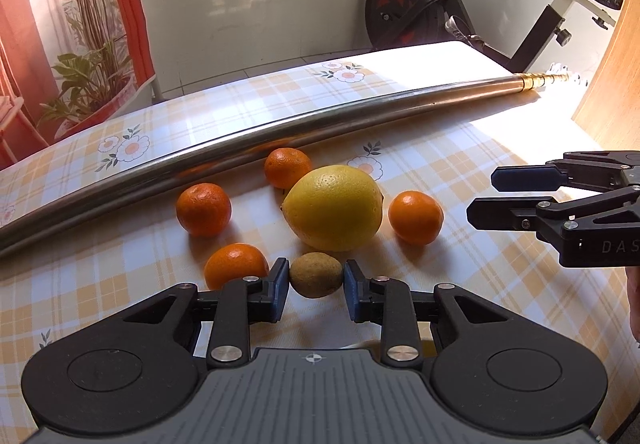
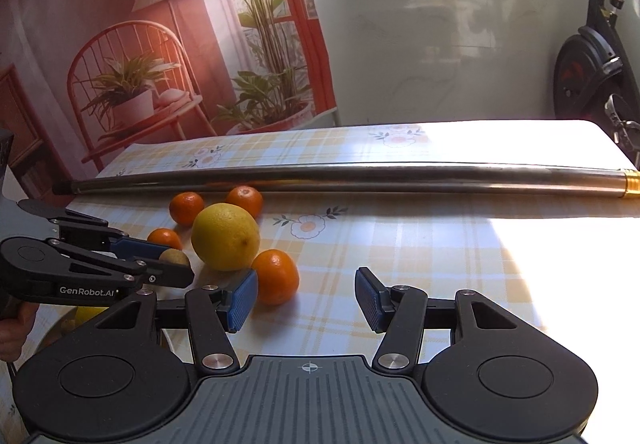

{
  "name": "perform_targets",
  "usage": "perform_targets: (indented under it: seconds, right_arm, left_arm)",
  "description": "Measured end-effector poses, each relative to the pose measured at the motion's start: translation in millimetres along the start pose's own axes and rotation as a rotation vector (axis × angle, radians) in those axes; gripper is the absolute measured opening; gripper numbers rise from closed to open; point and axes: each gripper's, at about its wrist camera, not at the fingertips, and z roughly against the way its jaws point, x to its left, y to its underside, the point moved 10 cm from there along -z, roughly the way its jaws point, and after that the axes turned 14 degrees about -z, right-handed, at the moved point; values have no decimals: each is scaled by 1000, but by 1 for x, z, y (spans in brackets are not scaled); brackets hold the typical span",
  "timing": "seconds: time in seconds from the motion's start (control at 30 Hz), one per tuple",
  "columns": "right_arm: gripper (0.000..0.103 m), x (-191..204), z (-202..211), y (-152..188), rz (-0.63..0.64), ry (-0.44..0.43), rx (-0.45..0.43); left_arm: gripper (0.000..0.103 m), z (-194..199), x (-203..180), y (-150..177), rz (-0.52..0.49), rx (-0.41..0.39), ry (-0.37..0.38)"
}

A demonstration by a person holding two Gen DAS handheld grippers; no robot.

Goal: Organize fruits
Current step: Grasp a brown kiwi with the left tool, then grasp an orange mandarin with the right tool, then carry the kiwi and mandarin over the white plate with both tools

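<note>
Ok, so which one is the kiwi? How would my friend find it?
Find the long metal pole across the checked tablecloth. In front of it sits a big yellow lemon ringed by tangerines. The kiwi is just nearer, between the left gripper fingers: the only small, brown, fuzzy fruit.

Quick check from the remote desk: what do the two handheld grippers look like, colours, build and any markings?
Both are matte black plastic linkage grippers with silver pivot pins, blue ribbed finger pads and a grey ridged base bearing a crosshair mark. The left gripper shows white "GenRobot.AI" lettering on its side in the right wrist view; the right gripper shows "DAS" in the left wrist view. No cables or sleeves visible.
</note>
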Motion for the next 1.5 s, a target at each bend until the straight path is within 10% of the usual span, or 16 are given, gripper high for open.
perform_targets:
  seconds: [0.8, 1.5]
  right_arm:
    - [32, 30, -52, 11, 162, 6, 120]
    - [32, 59, 37, 35, 143, -95, 43]
  left_arm:
    - [31, 70, -1, 29, 142, -135, -68]
    - [31, 115, -23, 60, 179, -157, -60]
